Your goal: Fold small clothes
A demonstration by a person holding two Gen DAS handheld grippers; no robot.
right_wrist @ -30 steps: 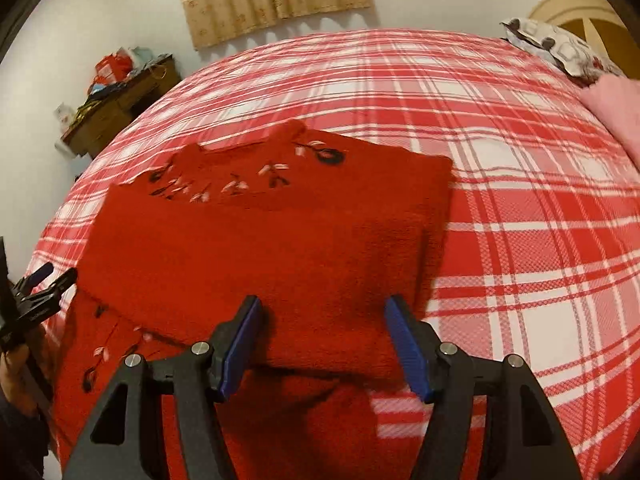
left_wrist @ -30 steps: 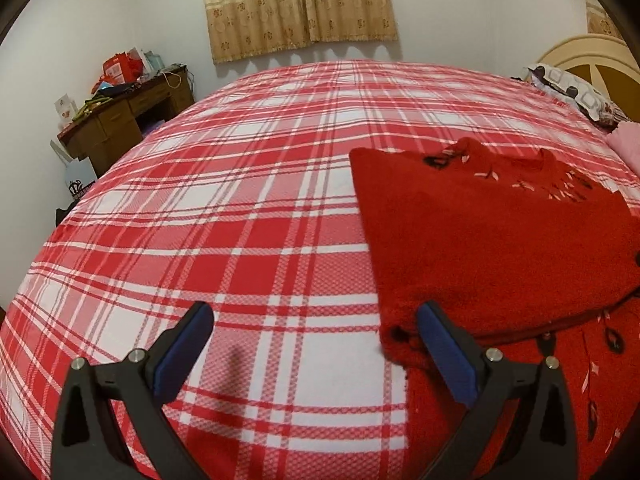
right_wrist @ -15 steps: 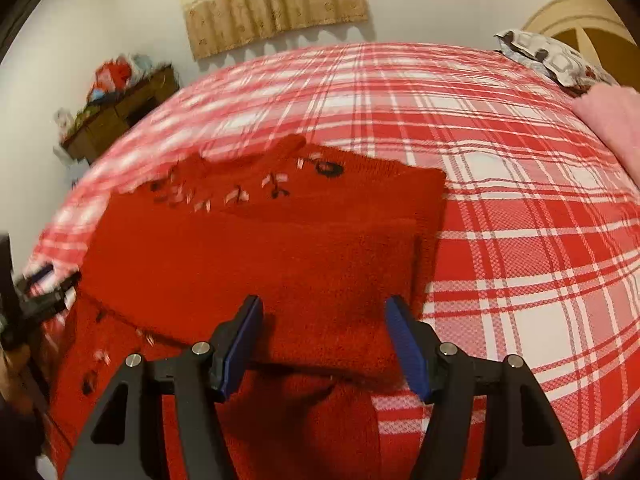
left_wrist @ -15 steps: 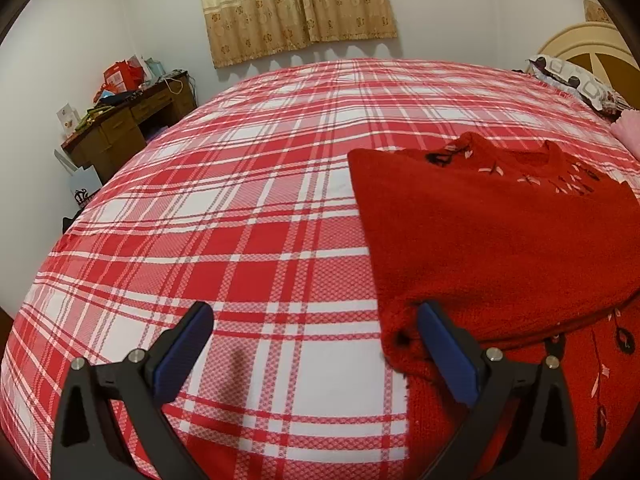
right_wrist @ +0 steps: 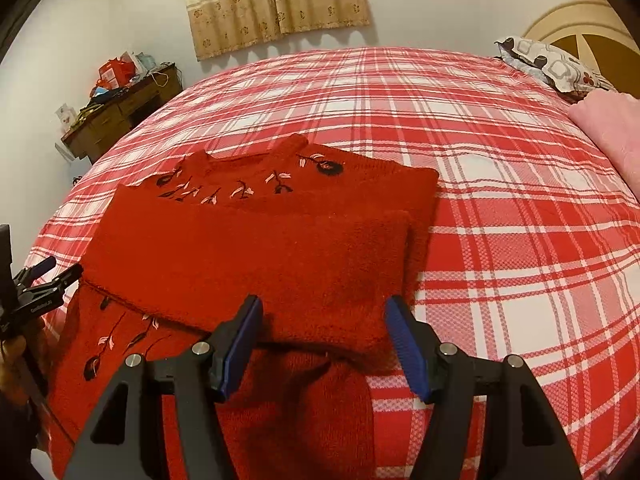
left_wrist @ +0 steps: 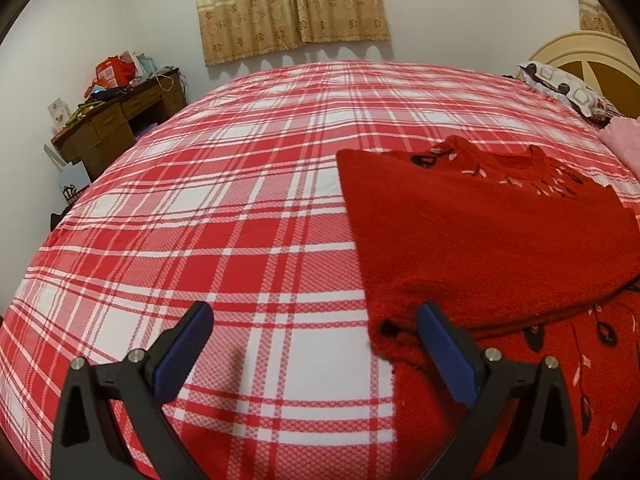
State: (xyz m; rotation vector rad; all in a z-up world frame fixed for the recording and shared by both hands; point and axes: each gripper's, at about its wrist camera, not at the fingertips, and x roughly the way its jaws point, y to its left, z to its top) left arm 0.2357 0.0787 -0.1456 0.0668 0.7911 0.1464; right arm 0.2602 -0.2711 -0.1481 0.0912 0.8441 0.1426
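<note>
A red knitted sweater (right_wrist: 260, 256) with black and pink flower embroidery lies on the plaid bed (right_wrist: 500, 208), its sleeves folded across the chest. My right gripper (right_wrist: 324, 314) hovers open over the sweater's near folded edge, and the pads touch no fabric. My left gripper (left_wrist: 316, 324) stands open over bare sheet, with its right finger (left_wrist: 440, 344) beside the sweater's (left_wrist: 480, 240) near left corner. In the right wrist view the left gripper (right_wrist: 64, 267) shows at the left edge, held by a hand (right_wrist: 12, 354).
The red and white plaid sheet (left_wrist: 224, 208) stretches wide to the left and far side. A cluttered wooden desk (left_wrist: 116, 120) stands at the back left wall. A patterned pillow (right_wrist: 552, 64) and a pink blanket (right_wrist: 608, 128) lie by the headboard at right.
The right gripper has drifted slightly over the sweater's near edge. Both grippers stay open and the sweater lies as before.
</note>
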